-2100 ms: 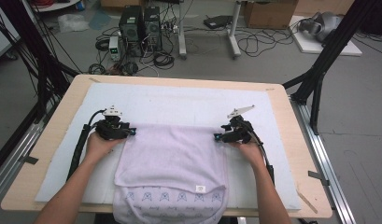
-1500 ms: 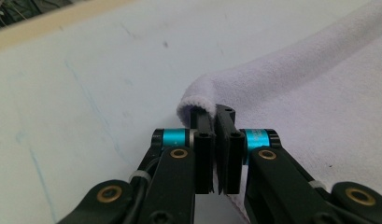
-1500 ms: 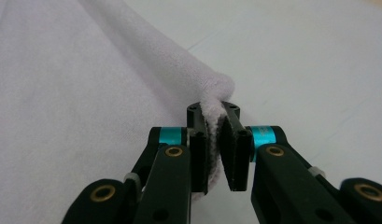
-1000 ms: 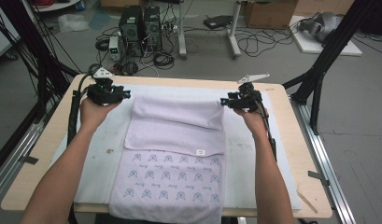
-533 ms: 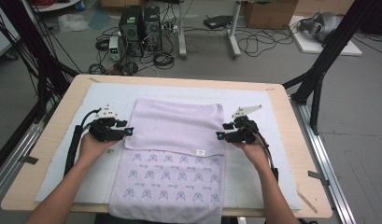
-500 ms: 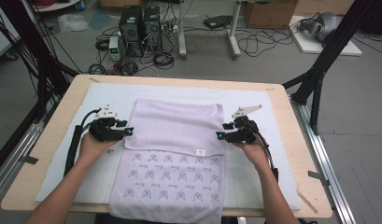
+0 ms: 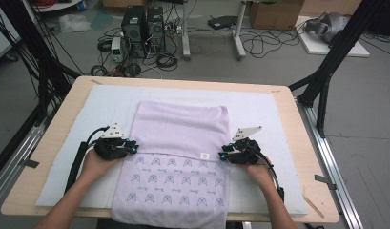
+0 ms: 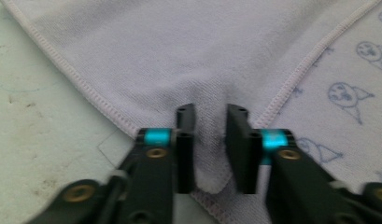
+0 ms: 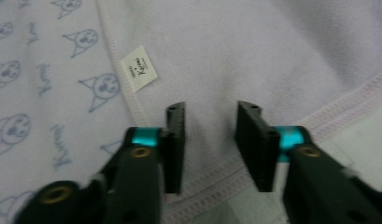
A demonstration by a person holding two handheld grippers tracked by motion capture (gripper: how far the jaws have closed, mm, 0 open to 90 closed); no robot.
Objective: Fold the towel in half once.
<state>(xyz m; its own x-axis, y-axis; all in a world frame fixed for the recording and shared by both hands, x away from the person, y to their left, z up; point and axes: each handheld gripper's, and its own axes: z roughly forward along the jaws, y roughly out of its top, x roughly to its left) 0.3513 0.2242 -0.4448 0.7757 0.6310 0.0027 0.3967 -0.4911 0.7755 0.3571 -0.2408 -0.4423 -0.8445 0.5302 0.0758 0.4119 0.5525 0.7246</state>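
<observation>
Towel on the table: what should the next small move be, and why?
Probably finish the pinch before any lift. Both claws have just been closing at the near corners of the towel's folded-over layer. The left claw has a pucker of cloth between its jaws, while the right claw straddles cloth that looks flat, with a gap showing.

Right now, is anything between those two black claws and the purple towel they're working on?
Nothing visible. The left gripper has a pinch of the lilac towel bunched between its jaws at the folded flap's corner, and the right gripper straddles the flap's other corner directly.
</observation>
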